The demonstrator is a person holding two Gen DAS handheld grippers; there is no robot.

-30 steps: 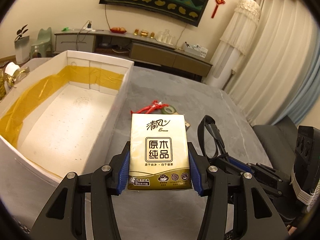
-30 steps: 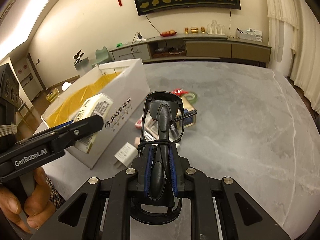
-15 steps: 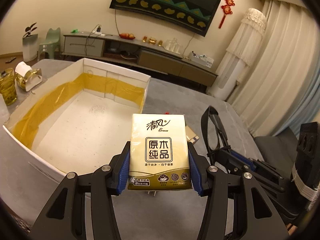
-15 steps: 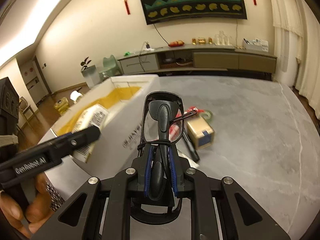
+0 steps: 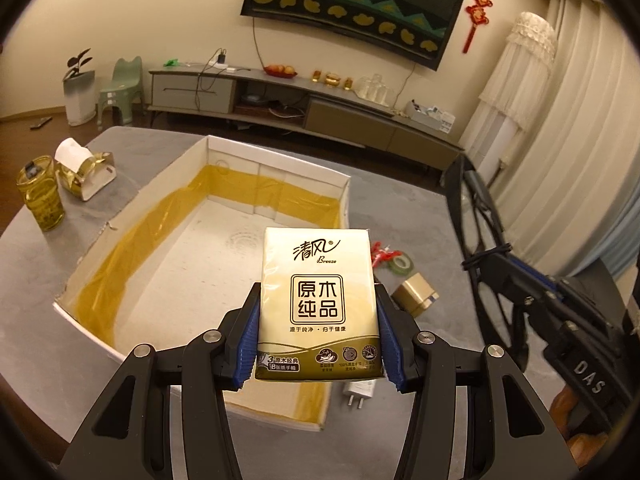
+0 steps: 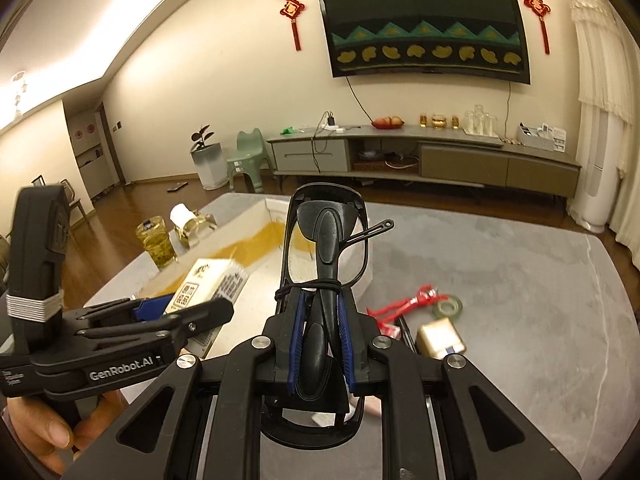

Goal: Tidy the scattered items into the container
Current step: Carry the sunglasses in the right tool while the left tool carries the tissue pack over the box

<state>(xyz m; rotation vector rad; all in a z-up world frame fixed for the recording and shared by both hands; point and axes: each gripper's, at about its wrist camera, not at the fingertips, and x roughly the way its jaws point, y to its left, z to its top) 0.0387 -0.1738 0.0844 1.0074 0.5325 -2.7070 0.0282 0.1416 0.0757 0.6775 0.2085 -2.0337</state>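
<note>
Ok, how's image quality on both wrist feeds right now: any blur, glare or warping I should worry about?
Left wrist view: sharp, the tissue pack print legible; warm yellowish light; fisheye bends the wall hanging and darkens the corners. Right wrist view: also sharp, no motion blur on the glasses; a blown-out ceiling light strip at upper left; straight edges of the TV cabinet curve.

Right claw (image 6: 320, 344) clamping black glasses (image 6: 326, 240), white box (image 6: 276, 208) beyond
</note>
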